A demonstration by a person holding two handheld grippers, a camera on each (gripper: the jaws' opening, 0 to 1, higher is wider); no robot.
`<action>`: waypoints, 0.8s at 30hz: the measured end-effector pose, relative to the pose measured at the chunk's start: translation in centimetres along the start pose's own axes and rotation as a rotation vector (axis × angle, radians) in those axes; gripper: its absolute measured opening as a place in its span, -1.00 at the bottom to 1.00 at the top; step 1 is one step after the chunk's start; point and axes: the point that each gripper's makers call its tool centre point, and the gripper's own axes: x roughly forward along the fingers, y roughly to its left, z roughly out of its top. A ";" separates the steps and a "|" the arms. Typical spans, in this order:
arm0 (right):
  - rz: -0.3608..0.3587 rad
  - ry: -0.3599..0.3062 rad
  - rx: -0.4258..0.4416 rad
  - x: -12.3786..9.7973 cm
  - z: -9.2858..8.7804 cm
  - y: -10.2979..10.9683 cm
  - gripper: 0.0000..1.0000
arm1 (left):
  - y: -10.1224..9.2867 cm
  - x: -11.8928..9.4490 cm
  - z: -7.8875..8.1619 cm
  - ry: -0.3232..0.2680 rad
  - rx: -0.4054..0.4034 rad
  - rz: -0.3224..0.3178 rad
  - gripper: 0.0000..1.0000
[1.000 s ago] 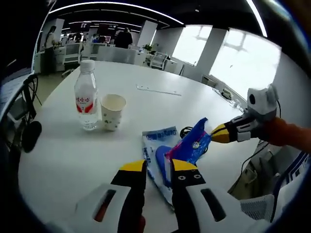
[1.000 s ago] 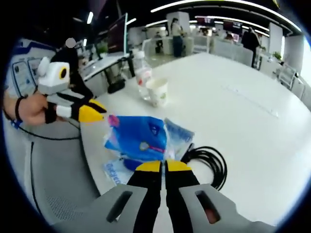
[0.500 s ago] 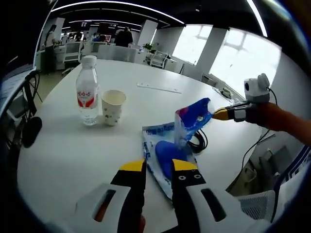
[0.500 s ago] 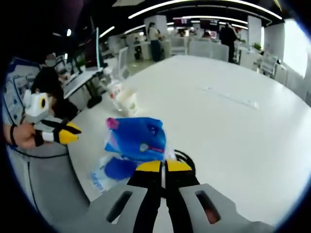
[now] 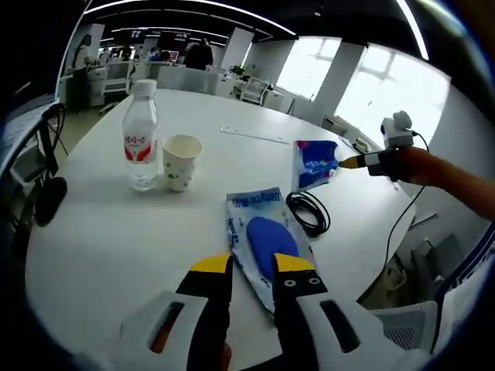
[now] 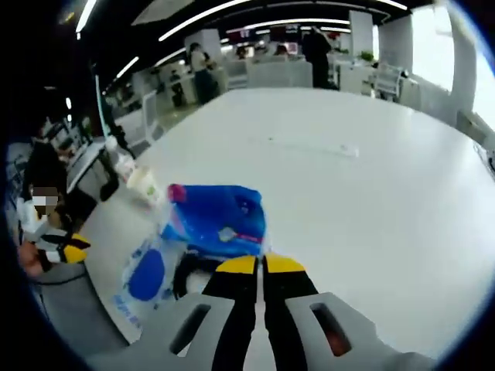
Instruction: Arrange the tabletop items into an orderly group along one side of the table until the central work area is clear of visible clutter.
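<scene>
My right gripper [image 6: 261, 264] is shut on a blue packet [image 6: 216, 218] and holds it in the air above the white table [image 6: 371, 209]. From the left gripper view the blue packet [image 5: 313, 164] hangs at the right gripper's [image 5: 346, 162] yellow tips, beyond a coiled black cable [image 5: 308, 212]. A clear bag with a blue item inside [image 5: 263, 243] lies flat just ahead of my left gripper [image 5: 253, 267], which stands open with nothing between its jaws. A water bottle [image 5: 141, 143] and a paper cup [image 5: 180, 161] stand side by side at the left.
A thin white strip [image 5: 251, 136] lies farther out on the table [image 5: 116, 232]. The right gripper view looks down on the bottle [image 6: 122, 162], cup [image 6: 147, 184], clear bag [image 6: 143, 272] and cable [image 6: 189, 270], with the left gripper [image 6: 66, 249] at the table edge. Office desks and people stand beyond.
My right gripper has lifted the blue packet off the clear bag and carried it up and away, past the cable. The left gripper has stayed put.
</scene>
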 end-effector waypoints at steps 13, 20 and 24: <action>-0.045 0.048 0.082 1.2 -0.8 -4.3 -1.00 | 0.1 -0.1 -0.2 0.007 -0.011 0.015 -0.65; -0.062 0.082 0.117 2.5 -1.6 -6.0 -1.00 | -0.3 0.1 0.0 0.005 -0.009 0.014 -0.64; -0.070 0.110 0.114 3.3 -2.1 -6.7 -1.00 | -0.3 0.1 -0.2 0.006 -0.013 0.017 -0.64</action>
